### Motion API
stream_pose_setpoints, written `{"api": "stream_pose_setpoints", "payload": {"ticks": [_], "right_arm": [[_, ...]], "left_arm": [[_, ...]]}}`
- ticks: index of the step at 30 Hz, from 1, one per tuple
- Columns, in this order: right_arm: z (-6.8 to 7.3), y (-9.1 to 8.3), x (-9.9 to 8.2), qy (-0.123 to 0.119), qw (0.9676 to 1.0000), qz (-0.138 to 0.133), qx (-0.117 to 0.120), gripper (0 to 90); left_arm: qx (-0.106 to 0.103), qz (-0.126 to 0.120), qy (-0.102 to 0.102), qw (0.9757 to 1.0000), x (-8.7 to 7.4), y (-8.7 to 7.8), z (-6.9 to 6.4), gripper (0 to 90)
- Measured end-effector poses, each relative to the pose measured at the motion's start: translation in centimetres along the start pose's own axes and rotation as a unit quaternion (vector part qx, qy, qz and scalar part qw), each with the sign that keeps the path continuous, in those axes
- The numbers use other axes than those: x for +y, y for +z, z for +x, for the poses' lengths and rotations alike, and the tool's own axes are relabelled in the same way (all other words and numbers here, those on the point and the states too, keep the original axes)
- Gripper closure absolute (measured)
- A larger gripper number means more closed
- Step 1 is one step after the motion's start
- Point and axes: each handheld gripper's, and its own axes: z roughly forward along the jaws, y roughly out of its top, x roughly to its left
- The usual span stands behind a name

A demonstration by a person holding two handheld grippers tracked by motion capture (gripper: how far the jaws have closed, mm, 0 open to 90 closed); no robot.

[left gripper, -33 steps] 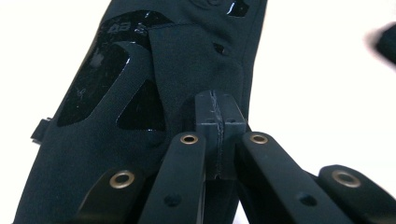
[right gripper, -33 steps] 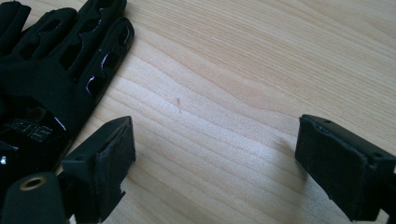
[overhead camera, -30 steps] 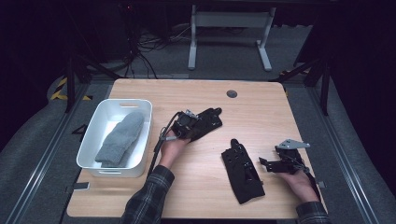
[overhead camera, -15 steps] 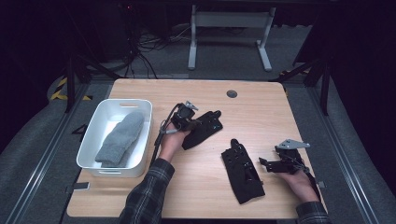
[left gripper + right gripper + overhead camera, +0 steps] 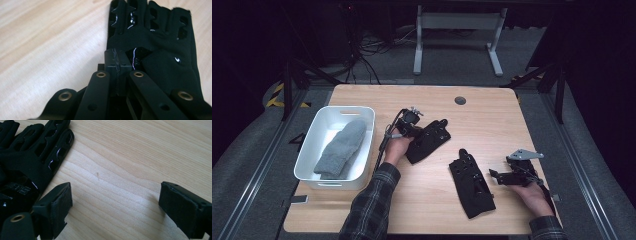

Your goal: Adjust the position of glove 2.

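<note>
Left gripper near the middle of the wooden table, held in the person's left hand. Jaws pinched fully together on the cuff edge of a black glove. In the left gripper view the two pads meet with a fold of that glove caught between them; the glove's fingers, with their cut-out slots, stretch away ahead of the jaws over bare wood. Whether the glove is clear of the table surface or dragging on it, cannot tell.

Right gripper toward the table's right edge, in the person's right hand. Jaws spread wide, nothing between them but wood grain. A second black glove lies flat just off its jaw tips, on the side toward the table's middle; in the right gripper view that second glove sits beside the left-hand pad, close to it, contact not clear.

The two gloves lie apart, not touching.

Beyond the left gripper, on the side away from the right one, a white bin holds a grey knitted mitten.
</note>
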Motion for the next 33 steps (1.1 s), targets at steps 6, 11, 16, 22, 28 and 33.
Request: {"api": "stream_pose_setpoints", "payload": {"ticks": [6,11,16,22,28,33], "right_arm": [[0.0,0.0,0.0,0.0,1.0,0.0,0.0,12.1],[0.0,0.0,0.0,0.0,1.0,0.0,0.0,12.1],[0.0,0.0,0.0,0.0,1.0,0.0,0.0,12.1],[0.0,0.0,0.0,-0.001,1.0,0.0,0.0,12.1],[0.0,0.0,0.0,-0.001,1.0,0.0,0.0,12.0],[0.0,0.0,0.0,-0.001,1.0,0.0,0.001,12.0]], "left_arm": [[-0.014,-0.002,0.004,0.9999,-2.2,-1.4,-1.7,90.0],[-0.019,-0.002,0.003,0.9998,-3.9,-2.5,-2.8,90.0],[-0.027,-0.004,0.003,0.9996,-5.4,-3.4,-3.8,90.0],[-0.034,0.011,0.017,0.9992,-6.8,-4.5,-5.5,90.0],[-0.047,0.01,0.038,0.9981,-8.7,-5.6,-7.3,90.0],[-0.059,-0.014,0.019,0.998,-9.3,-6.2,-7.2,87.2]]}}
